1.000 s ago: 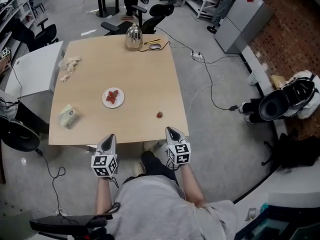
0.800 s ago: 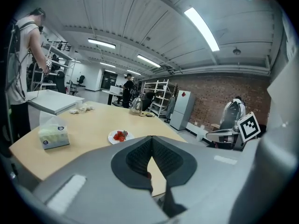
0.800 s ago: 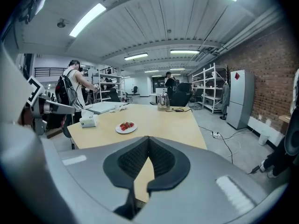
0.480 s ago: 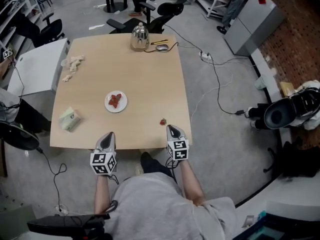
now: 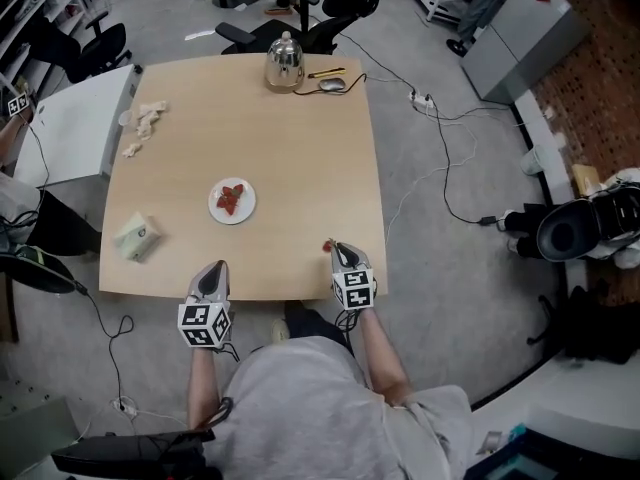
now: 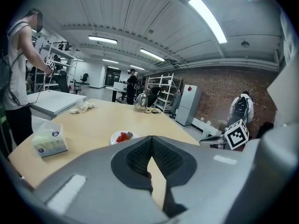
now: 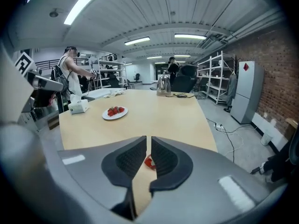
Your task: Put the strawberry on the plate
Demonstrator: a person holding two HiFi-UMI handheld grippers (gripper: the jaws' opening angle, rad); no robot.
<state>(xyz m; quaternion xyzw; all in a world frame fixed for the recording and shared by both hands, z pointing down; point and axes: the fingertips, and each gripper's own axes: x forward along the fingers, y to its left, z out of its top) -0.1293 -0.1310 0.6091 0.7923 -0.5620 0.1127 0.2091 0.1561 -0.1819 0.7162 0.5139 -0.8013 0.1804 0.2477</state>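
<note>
1. No words or numbers can be read anywhere.
2. Left marker cube (image 5: 205, 325) and right marker cube (image 5: 354, 292), on the near side of the plate (image 5: 232, 200): black-and-white square codes, no letters.
3. Tissue pack (image 5: 136, 236), left of the plate: small blue logo, too blurred to read.
4. Grey cabinet (image 5: 520, 23), far right beyond the plate: red diamond sticker, lettering illegible.
</note>
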